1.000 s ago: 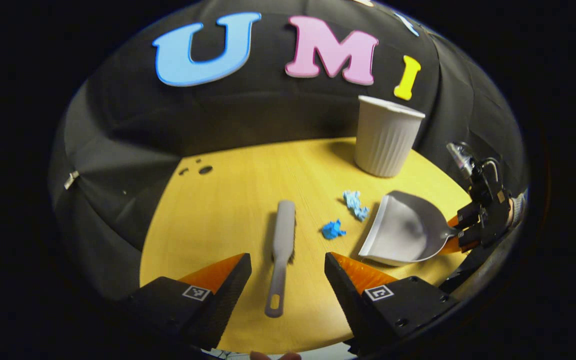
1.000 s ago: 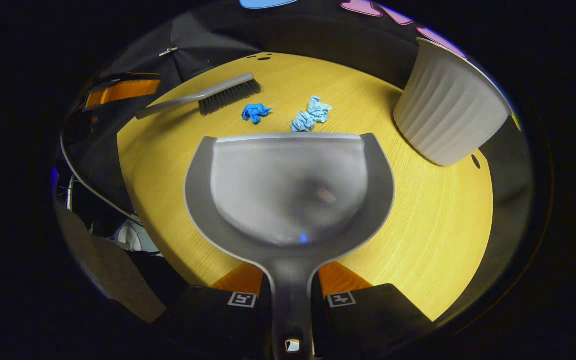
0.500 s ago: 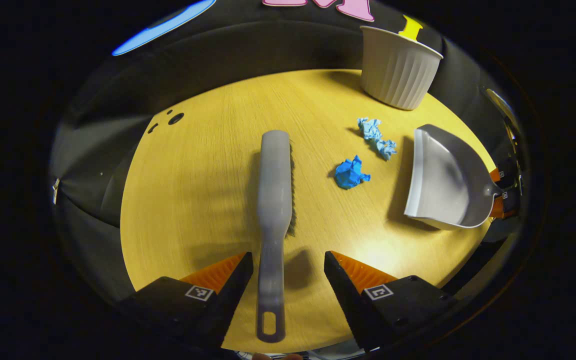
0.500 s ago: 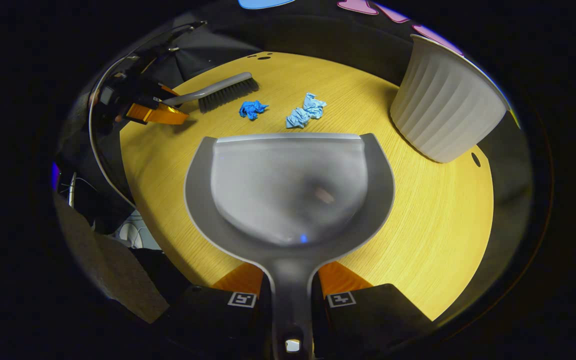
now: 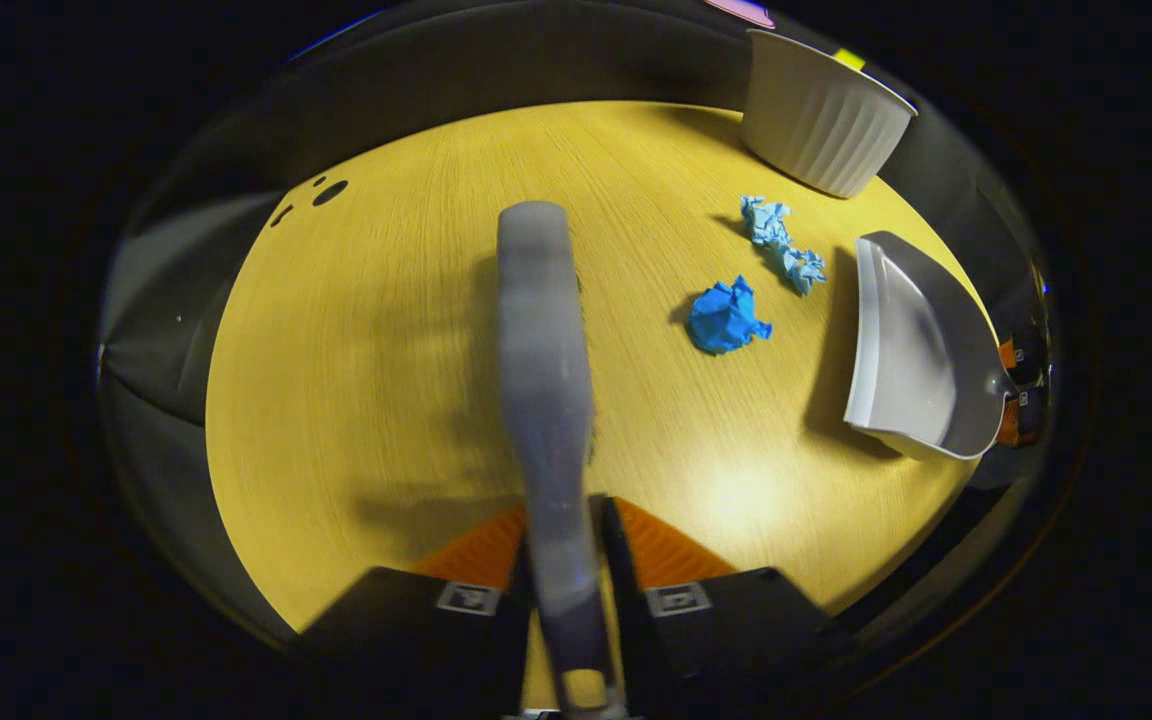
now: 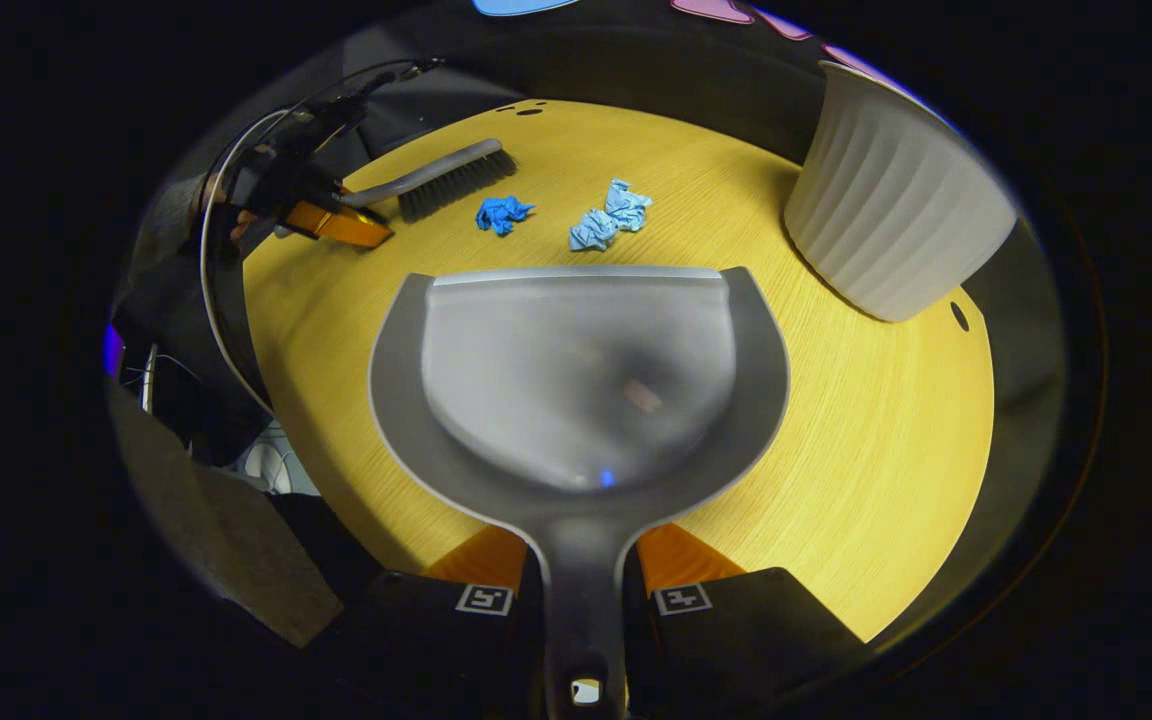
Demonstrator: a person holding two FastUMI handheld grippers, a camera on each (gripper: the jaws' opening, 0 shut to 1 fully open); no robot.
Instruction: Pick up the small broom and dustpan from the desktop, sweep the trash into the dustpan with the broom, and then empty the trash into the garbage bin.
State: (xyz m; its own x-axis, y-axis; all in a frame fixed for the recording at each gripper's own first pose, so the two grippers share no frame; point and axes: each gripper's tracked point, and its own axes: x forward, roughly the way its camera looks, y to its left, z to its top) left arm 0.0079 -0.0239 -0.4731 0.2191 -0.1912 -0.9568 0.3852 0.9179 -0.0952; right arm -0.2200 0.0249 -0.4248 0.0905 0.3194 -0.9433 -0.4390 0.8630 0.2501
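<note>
Yellow wood-grain tabletop (image 5: pixel 386 330) carries everything. At bottom centre of the left gripper view the left claw (image 5: pixel 564 560) is clenched on the broom (image 5: pixel 541 350) handle; the stiff, light plastic looks best gripped near that end. At bottom centre of the right gripper view the right claw (image 6: pixel 581 590) grips the dustpan (image 6: pixel 576 370) handle; the smooth pan may be slippery. Crumpled blue paper (image 6: pixel 504 214) and paler paper (image 6: pixel 608 216) lie upper centre, the garbage bin (image 6: pixel 886 210) upper right.

Dim booth; overhead glare on desk (image 5: pixel 736 495); broom (image 5: pixel 541 330) motion-blurred; edges fisheye-warped.
</note>
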